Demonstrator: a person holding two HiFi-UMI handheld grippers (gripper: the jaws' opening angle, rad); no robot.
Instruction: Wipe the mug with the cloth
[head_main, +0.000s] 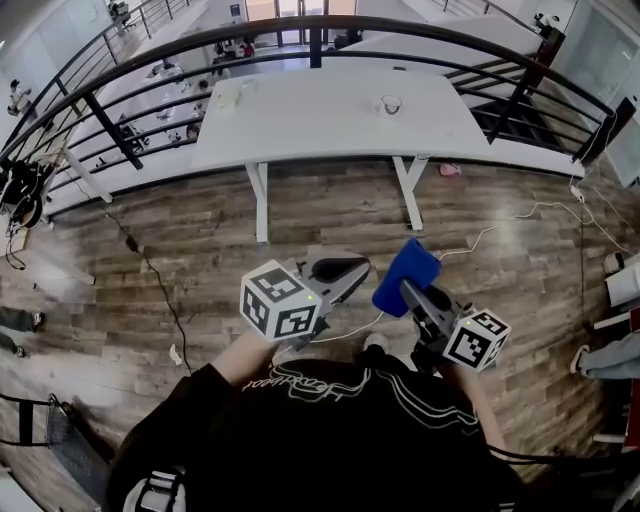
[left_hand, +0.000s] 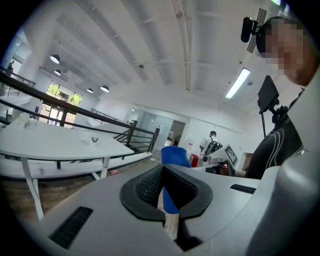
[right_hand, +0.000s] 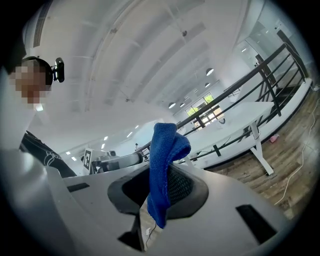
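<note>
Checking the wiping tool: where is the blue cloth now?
The blue cloth is clamped in the right gripper, head view centre-right, beside the left gripper.

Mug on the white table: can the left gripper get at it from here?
Probably not. The mug sits far off on the table, with wood floor between it and the left gripper, whose jaws are shut. Nothing blocks the way; the gripper just needs bringing closer.

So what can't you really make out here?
Head view: the mug on the far table is too small to show stains or its handle.
Head view: the pale thing at the table's left end is too small to name.
Head view: the cloth covers the tips of the right claw.
</note>
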